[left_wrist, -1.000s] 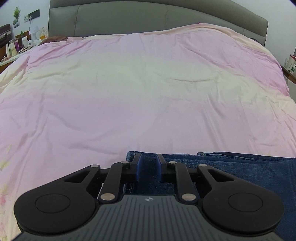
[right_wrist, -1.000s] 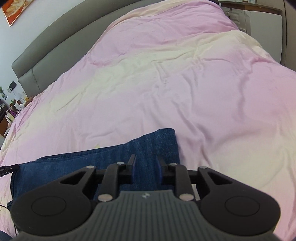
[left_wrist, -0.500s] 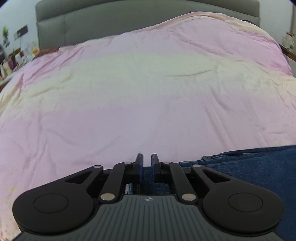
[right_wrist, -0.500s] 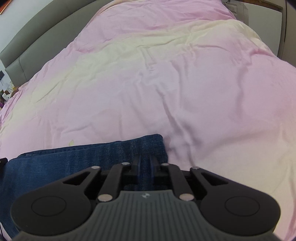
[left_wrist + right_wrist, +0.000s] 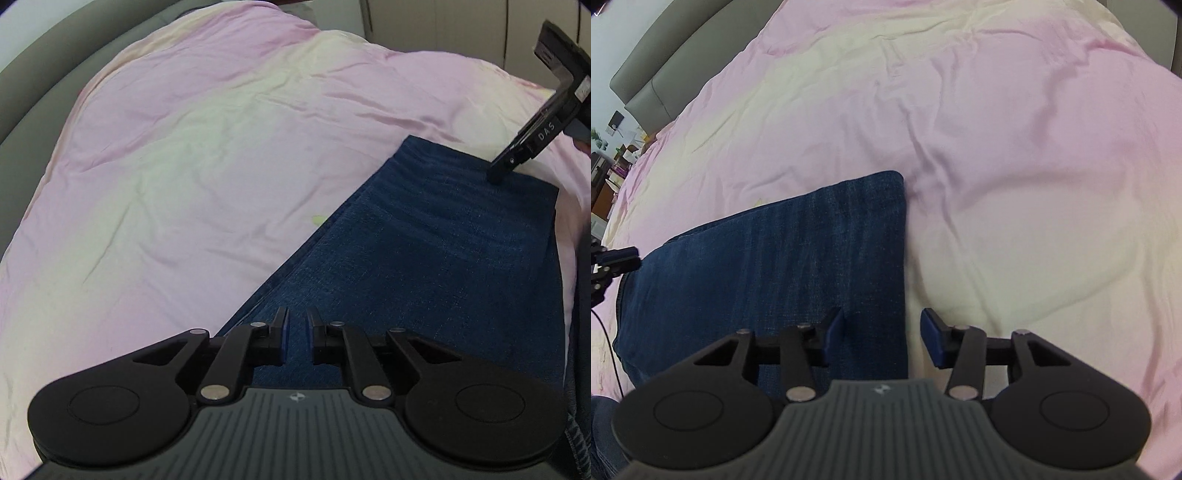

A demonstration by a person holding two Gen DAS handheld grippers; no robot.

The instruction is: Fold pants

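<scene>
Okay, dark blue denim pants [image 5: 783,258] are lying folded flat on the pink bed cover [image 5: 997,147]. Left claw [image 5: 297,325] is hovering narrowly parted, holding nothing; right claw [image 5: 882,328] is gaping wide, straddling the fold edge, empty. Judging denim heavy, floppy, grippy: pinching stacked layers at the edge.

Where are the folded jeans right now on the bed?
The jeans lie flat on the pink duvet near its front edge, under the open right gripper in the right wrist view.
</scene>
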